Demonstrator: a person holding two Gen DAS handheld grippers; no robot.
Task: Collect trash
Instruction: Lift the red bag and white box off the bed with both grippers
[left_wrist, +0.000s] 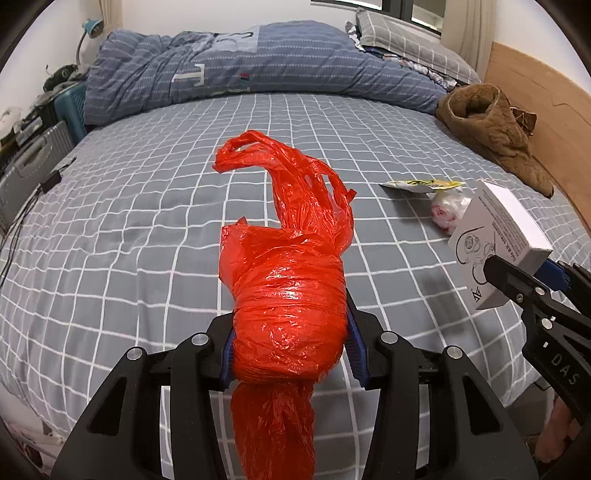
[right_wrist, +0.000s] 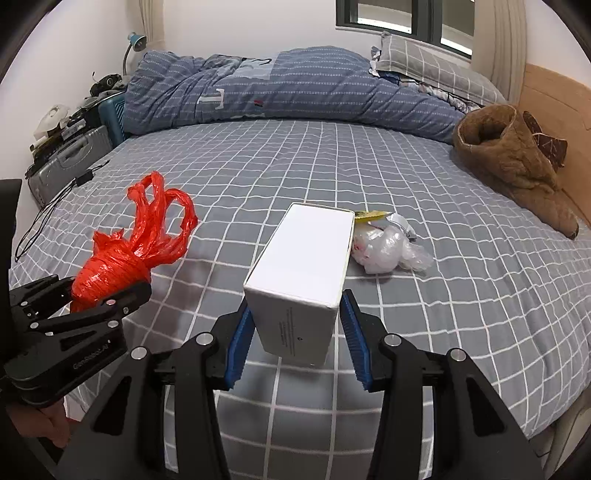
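My left gripper (left_wrist: 290, 332) is shut on a bunched red plastic bag (left_wrist: 288, 280) and holds it over the bed; the bag also shows at the left of the right wrist view (right_wrist: 122, 266). My right gripper (right_wrist: 295, 332) is shut on a white cardboard box (right_wrist: 306, 266) and holds it above the bed; the box shows at the right of the left wrist view (left_wrist: 495, 251). A crumpled clear plastic wrapper (right_wrist: 384, 247) and a yellow-and-white packet (right_wrist: 373, 216) lie on the bed just beyond the box.
The bed has a grey checked sheet (right_wrist: 258, 177). A blue quilt (right_wrist: 280, 88) and pillows lie at the far side. A brown fleece garment (right_wrist: 513, 158) lies at the right by the wooden headboard. A suitcase (right_wrist: 70, 158) and a cable are at the left edge.
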